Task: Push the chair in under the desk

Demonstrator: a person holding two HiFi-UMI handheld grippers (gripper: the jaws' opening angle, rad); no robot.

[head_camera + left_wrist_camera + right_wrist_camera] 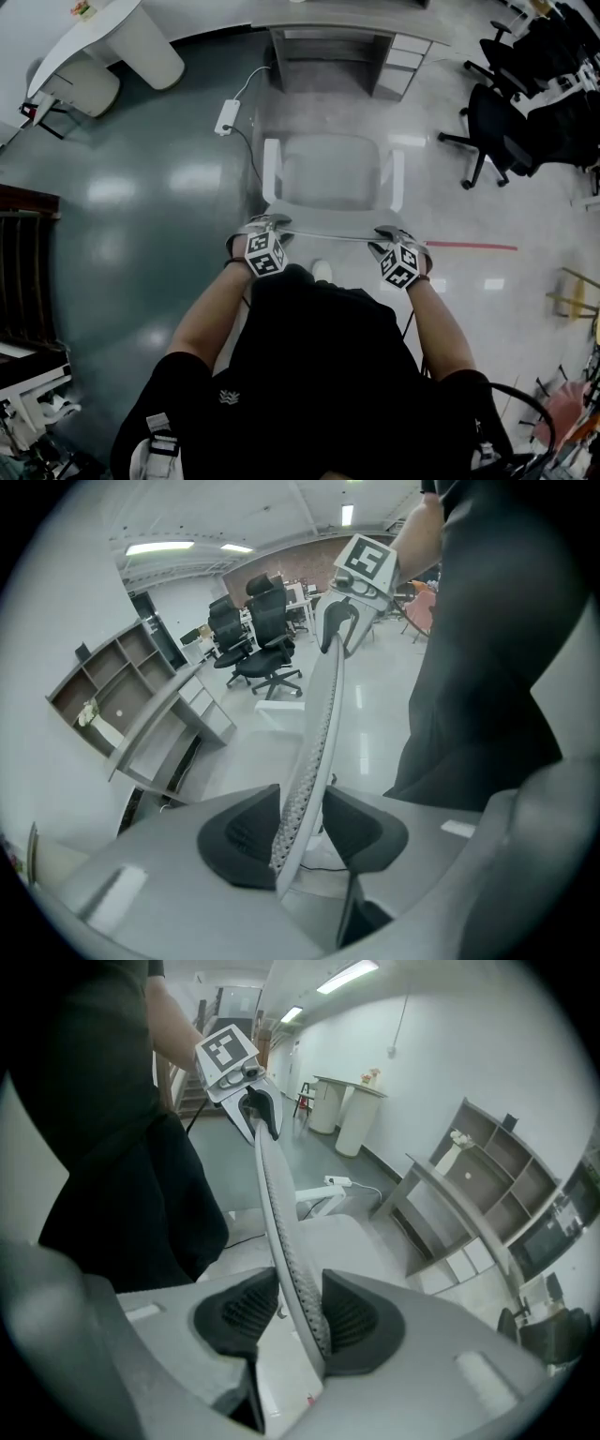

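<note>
Now, chair: white, with armrests, standing on the floor with its seat facing the counter's knee opening; a strip of floor shows between them, so it is not under yet.
Backrest: nearest the person, its thin top edge running across between the two hands, a handy rail to push on.
Left tool: closed on the backrest's left end; in the left gripper view the dark pads sit against both faces of the mesh panel.
Right tool: clamped the same way on the right end, mesh pinched between its pads.
Why two grips: holding both ends likely keeps the chair from swivelling off line as it travels.
Counter: grey, straight ahead, open bay on the left and drawer unit on the right; the chair looks lined up with the bay.
Risk: a power strip and its cable lie on the floor just left of the path.
</note>
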